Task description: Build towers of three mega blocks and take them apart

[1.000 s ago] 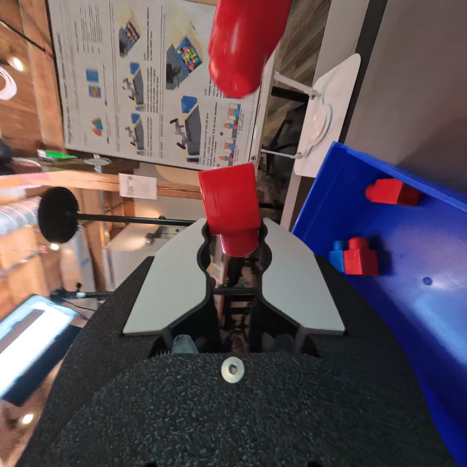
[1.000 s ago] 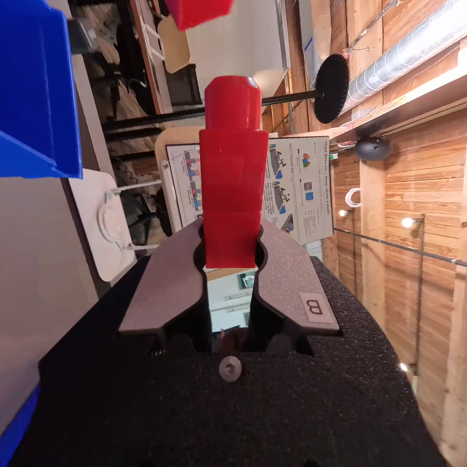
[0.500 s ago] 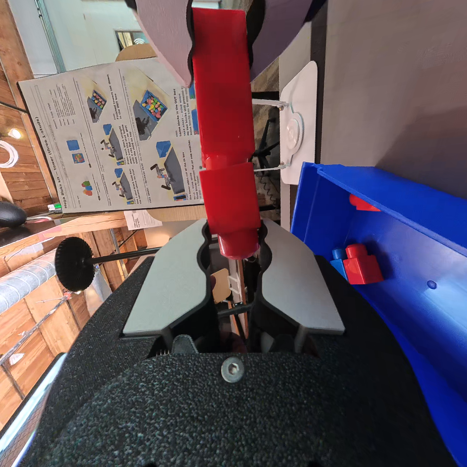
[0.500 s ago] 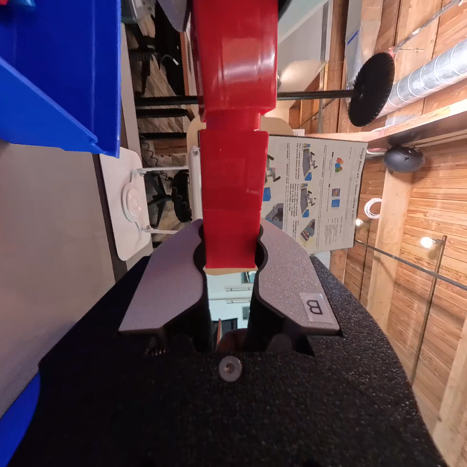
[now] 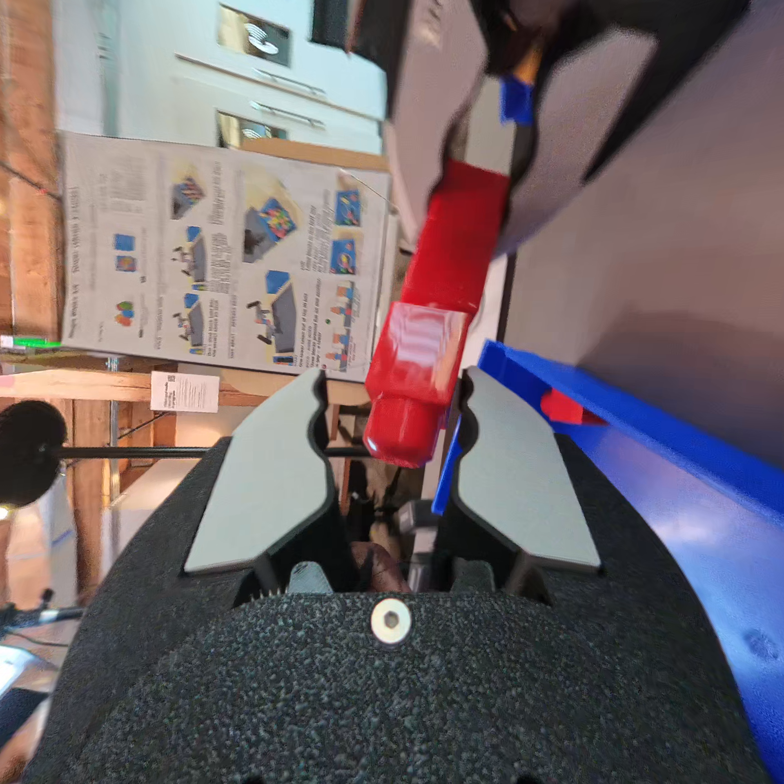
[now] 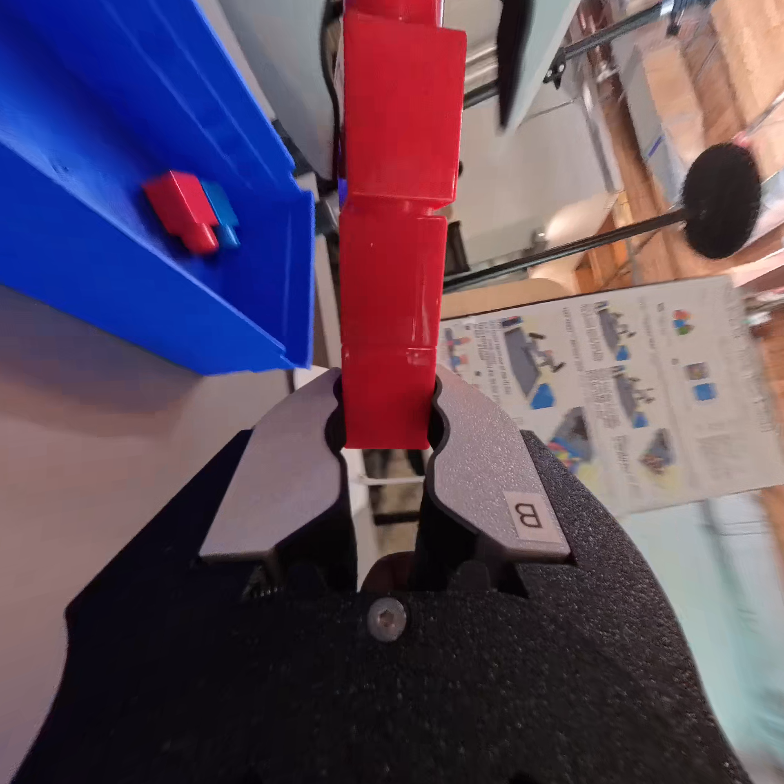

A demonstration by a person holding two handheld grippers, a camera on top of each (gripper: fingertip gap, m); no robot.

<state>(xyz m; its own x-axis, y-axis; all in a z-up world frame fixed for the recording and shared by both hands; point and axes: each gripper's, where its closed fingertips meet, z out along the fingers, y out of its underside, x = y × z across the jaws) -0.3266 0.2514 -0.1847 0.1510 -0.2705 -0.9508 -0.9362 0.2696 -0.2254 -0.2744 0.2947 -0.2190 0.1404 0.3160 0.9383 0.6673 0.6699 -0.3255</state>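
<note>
The right gripper (image 6: 387, 418) clamps the base block of a red three-block tower (image 6: 396, 220), its long axis running straight out from the jaws. The left gripper (image 5: 392, 413) stands spread, the tower's stud end between its fingers, touching neither pad clearly. Beside them a blue bin (image 6: 127, 263) on a grey table (image 6: 85, 445) holds a loose red block (image 6: 182, 212) beside a blue block (image 6: 222, 220). Behind, an instruction poster (image 5: 220, 254) leans amid timber walls.

A grey table (image 6: 85, 445) carries a blue bin (image 6: 127, 275).
</note>
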